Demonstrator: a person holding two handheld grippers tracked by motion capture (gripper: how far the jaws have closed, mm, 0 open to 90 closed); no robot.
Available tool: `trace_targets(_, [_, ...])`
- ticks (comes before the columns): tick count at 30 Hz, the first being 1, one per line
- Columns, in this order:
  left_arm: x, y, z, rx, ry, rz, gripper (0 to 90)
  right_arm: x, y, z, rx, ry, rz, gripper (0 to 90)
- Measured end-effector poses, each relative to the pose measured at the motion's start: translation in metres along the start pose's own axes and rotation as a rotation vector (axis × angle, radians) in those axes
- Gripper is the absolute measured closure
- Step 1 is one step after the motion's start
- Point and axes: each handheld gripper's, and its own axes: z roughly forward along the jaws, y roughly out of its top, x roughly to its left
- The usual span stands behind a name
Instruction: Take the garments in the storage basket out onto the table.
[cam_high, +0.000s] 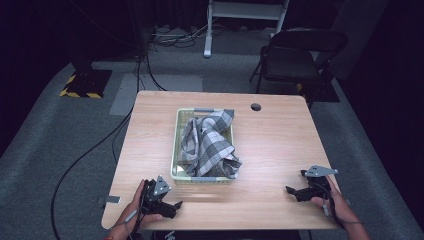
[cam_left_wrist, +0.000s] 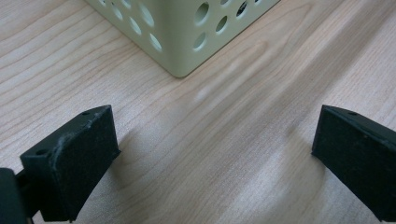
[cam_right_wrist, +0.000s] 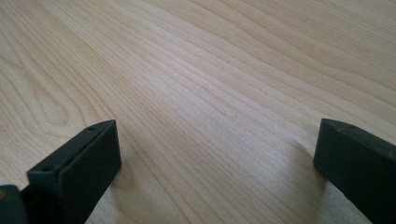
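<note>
Beyond my wooden desk (cam_high: 280, 130) lies grey carpet (cam_high: 45, 150), cables (cam_high: 150, 65) trailing across it. A black folding chair (cam_high: 295, 57) stands past the far right corner, dark walls around me.

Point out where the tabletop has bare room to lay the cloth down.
Bare wood lies right of the pale green perforated basket, up to the right gripper, and in a narrower strip on its left. The checked grey cloth crowds the basket; the left gripper sits near its front corner.

A black folding metal chair (cam_high: 295, 57) stands beyond the light wooden table (cam_high: 280, 140), a white metal frame (cam_high: 245, 15) and black cables (cam_high: 150, 75) on grey carpet (cam_high: 45, 145).
</note>
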Motion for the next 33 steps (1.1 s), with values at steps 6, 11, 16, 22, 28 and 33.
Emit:
trace_targets(6, [0.0,0.0001,0.0001,0.0,0.001,-0.003,0.0,-0.0004,0.0,0.0001,0.0,0.001,-0.001,0.2])
trace_targets(11, [0.0,0.0001,0.0001,0.0,0.001,-0.002,0.0,-0.0005,0.0001,0.0002,0.0,0.002,-0.003,0.2])
trace_targets(16, [0.0,0.0,0.0001,0.0,0.001,-0.002,0.0,-0.0004,0.0001,0.0002,0.001,0.001,-0.003,0.2])
trace_targets(22, [0.0,0.0,0.0,0.0,0.001,-0.002,0.0,-0.0007,0.0004,0.0003,0.002,0.002,-0.006,0.2])
trace_targets(28, [-0.0001,0.0,0.0,0.001,0.002,-0.002,0.0,0.0003,0.0014,-0.0001,0.004,-0.005,-0.022,0.2])
trace_targets(33, [0.0,0.0,-0.0001,0.001,0.002,-0.001,0.0,0.0016,0.0035,-0.0011,0.026,-0.006,-0.018,1.5])
